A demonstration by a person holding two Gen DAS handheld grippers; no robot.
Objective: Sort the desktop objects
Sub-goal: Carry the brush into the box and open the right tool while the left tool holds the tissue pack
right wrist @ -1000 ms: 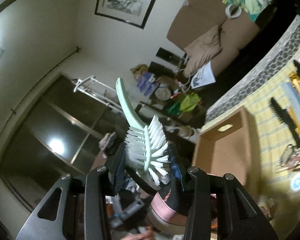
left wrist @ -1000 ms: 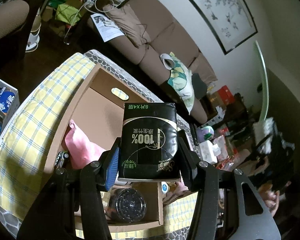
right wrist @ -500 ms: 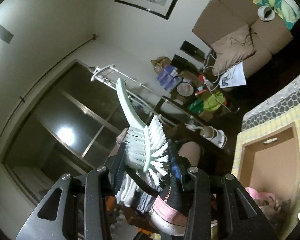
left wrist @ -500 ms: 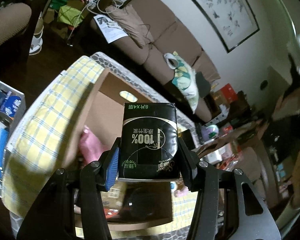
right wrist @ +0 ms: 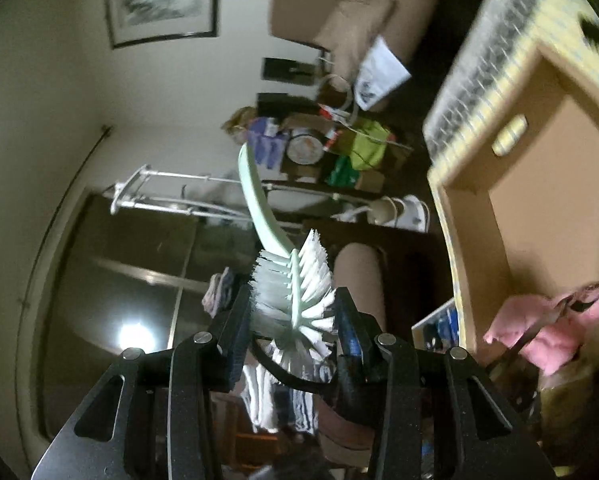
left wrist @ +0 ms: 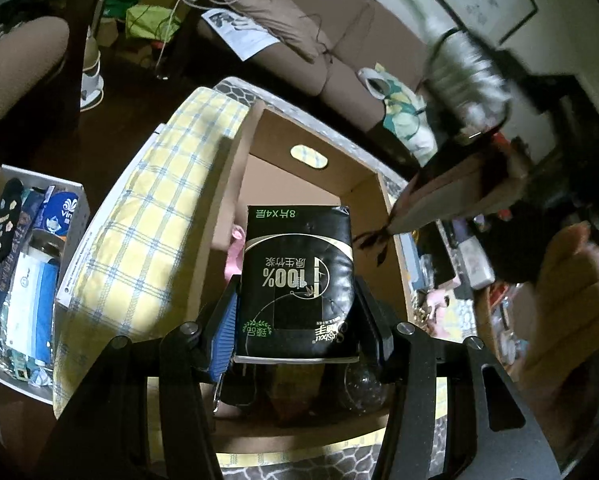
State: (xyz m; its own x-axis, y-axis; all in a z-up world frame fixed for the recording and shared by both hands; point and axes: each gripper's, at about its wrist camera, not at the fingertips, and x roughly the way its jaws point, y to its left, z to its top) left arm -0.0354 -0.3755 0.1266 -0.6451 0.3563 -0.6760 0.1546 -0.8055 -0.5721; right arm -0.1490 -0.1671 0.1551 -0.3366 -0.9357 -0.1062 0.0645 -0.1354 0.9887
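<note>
My left gripper [left wrist: 297, 312] is shut on a black tissue pack [left wrist: 297, 280] with green and white print, held over the open cardboard box [left wrist: 319, 136]. A pink bag [left wrist: 235, 258] lies inside the box, half hidden by the pack. My right gripper [right wrist: 293, 316] is shut on the bristle head of a pale green dish brush [right wrist: 289, 296]; its handle points up and away. The same brush [left wrist: 459, 64] shows blurred at the upper right of the left wrist view. In the right wrist view the cardboard box [right wrist: 539, 184] with the pink bag [right wrist: 539, 332] lies at the right.
The box stands on a yellow checked cloth [left wrist: 155, 208] over a patterned table. A white bin [left wrist: 23, 264] of packets sits below the table at the left. A hand [left wrist: 567, 292] is at the right. A brown sofa [left wrist: 311, 40] and floor clutter lie beyond.
The right gripper with the brush has swung down toward the box and rolled; the box now fills the right of its view. The left gripper has dipped slightly over the box, pack still held.
</note>
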